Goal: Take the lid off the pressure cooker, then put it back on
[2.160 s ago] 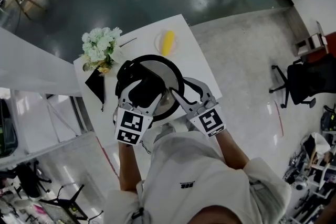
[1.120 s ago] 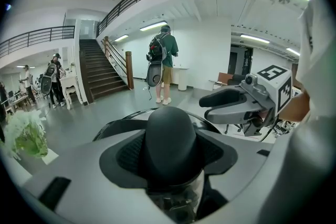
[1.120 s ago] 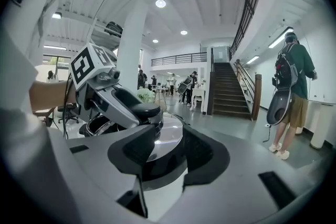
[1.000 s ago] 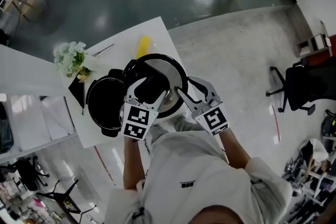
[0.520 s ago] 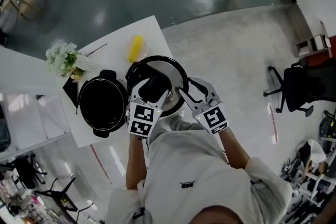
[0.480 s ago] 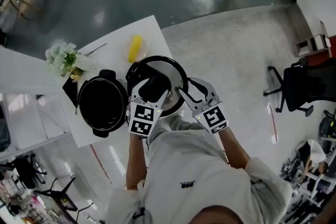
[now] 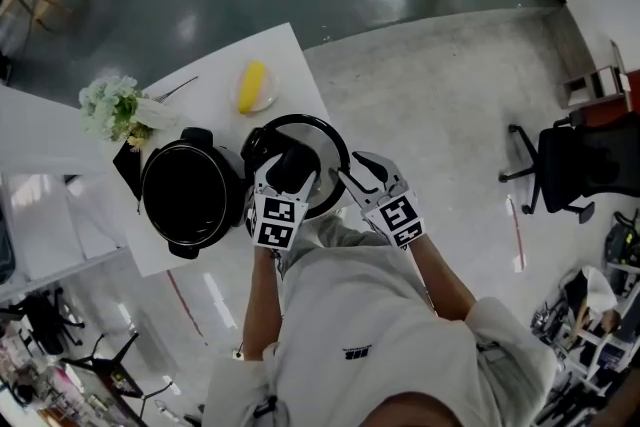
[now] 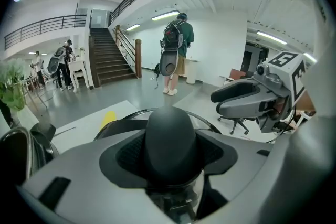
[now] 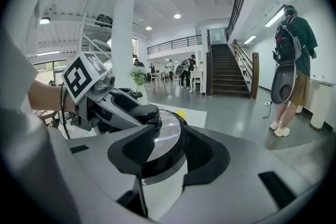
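Lid (image 7: 326, 153) right of pot (image 7: 190, 197); flowers (image 7: 110, 105) behind.

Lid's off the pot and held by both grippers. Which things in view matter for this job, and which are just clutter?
Job: silver round pressure-cooker lid with black knob; open black pressure-cooker pot; left gripper; right gripper.
Lying about: white flower bunch; yellow item on small plate; flat black pouch.

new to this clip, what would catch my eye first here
First, the steel lid in the middle of the head view, with the left tool clamped on its black knob and the right tool on its rim. Just left of it the open black pot stands on the white table.
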`<state>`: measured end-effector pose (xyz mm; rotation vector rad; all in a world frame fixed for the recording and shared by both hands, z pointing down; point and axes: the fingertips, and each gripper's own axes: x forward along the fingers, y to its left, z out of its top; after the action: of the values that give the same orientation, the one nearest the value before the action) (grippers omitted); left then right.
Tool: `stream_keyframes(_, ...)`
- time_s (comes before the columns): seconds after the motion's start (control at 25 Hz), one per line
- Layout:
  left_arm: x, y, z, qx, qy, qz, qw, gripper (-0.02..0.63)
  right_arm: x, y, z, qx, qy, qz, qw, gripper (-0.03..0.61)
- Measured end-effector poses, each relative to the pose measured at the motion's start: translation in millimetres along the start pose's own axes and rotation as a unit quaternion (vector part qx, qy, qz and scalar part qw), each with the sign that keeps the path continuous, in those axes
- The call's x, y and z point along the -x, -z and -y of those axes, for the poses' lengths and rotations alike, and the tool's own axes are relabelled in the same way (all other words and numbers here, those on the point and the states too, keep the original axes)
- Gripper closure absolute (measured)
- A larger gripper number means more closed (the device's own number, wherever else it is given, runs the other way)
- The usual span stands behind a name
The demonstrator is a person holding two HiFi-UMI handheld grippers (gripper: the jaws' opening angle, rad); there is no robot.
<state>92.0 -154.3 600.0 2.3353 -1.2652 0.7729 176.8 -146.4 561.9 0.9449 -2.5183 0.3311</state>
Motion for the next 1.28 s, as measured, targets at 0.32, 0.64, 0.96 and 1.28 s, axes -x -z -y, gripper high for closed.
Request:
stream_keyframes(0.32,-25,37,3,0.018,-0.013,-0.023,0.9995,0.325,-13,47,3,0.004,-0.003,-0.030,1.000,0.414)
stream_keyframes(0.64,-53,66,3,0.042,-0.020,-0.040,0.9981,0.325,-20,81,6,0.006,-0.008,-0.053,0.999,0.413)
stream_keyframes(0.96,-69,89,-1,0.057,-0.030,-0.044,0.9970,0.324,-24,82,9,-0.007,-0.007,-0.057,0.998,0.413)
stream_keyframes(1.28,-76,97,-2,0.053,-0.037,-0.046,0.9969,0.324,-27,91,10,-0.011,-0.010,-0.065,0.998,0.413)
